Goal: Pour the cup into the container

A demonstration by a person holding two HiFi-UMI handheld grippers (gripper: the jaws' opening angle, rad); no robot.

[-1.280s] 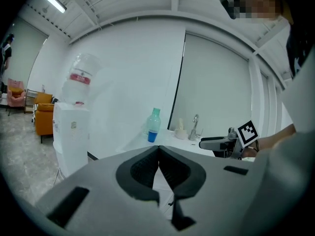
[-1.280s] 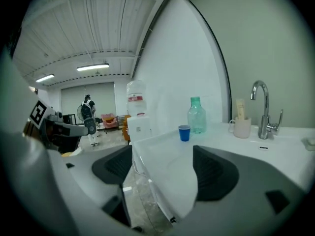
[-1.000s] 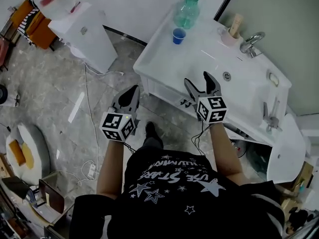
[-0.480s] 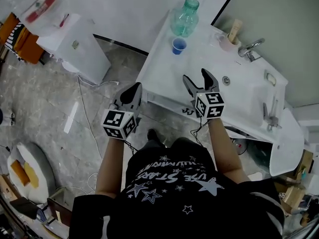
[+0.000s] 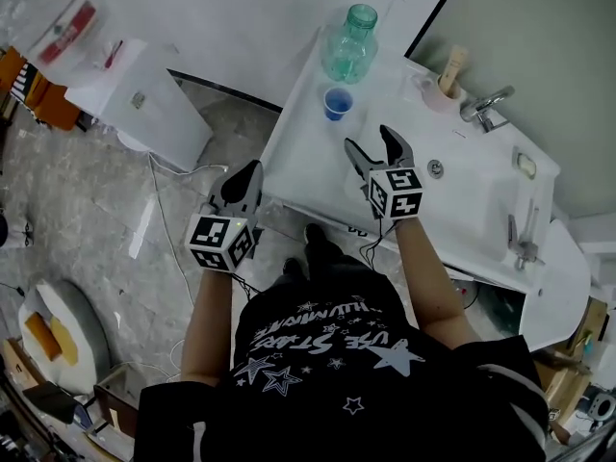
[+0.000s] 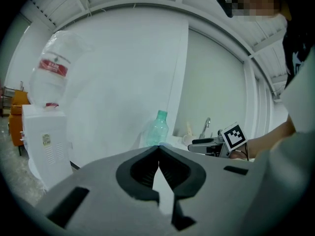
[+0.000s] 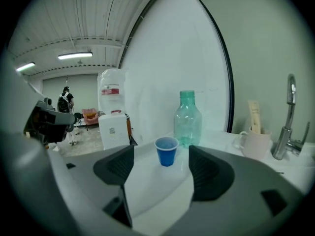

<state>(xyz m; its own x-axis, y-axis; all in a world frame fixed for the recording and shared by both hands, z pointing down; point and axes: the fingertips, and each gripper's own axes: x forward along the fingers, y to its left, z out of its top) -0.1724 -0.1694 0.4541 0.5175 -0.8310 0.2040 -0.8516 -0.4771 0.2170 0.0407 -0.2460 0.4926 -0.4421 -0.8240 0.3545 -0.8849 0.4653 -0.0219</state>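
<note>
A small blue cup (image 5: 336, 103) (image 7: 166, 151) stands upright on the white counter (image 5: 308, 133), just in front of a clear green bottle (image 5: 348, 44) (image 7: 187, 118) (image 6: 158, 129) with no cap. My right gripper (image 5: 373, 142) (image 7: 160, 168) is open over the counter, a short way before the cup, which shows between its jaws. Left of the counter, over the floor, my left gripper (image 5: 243, 175) (image 6: 158, 149) is shut with nothing in it.
A sink basin (image 5: 462, 186) with a tap (image 5: 486, 105) (image 7: 286, 117) lies to the right, with a pale mug (image 5: 438, 89) (image 7: 255, 145) holding a tube beside it. A water dispenser (image 5: 125, 94) (image 7: 113, 124) stands on the tiled floor at left.
Both grippers have moved forward towards the counter; the right one now sits over its surface, closer to the cup. The jaws have not changed.
</note>
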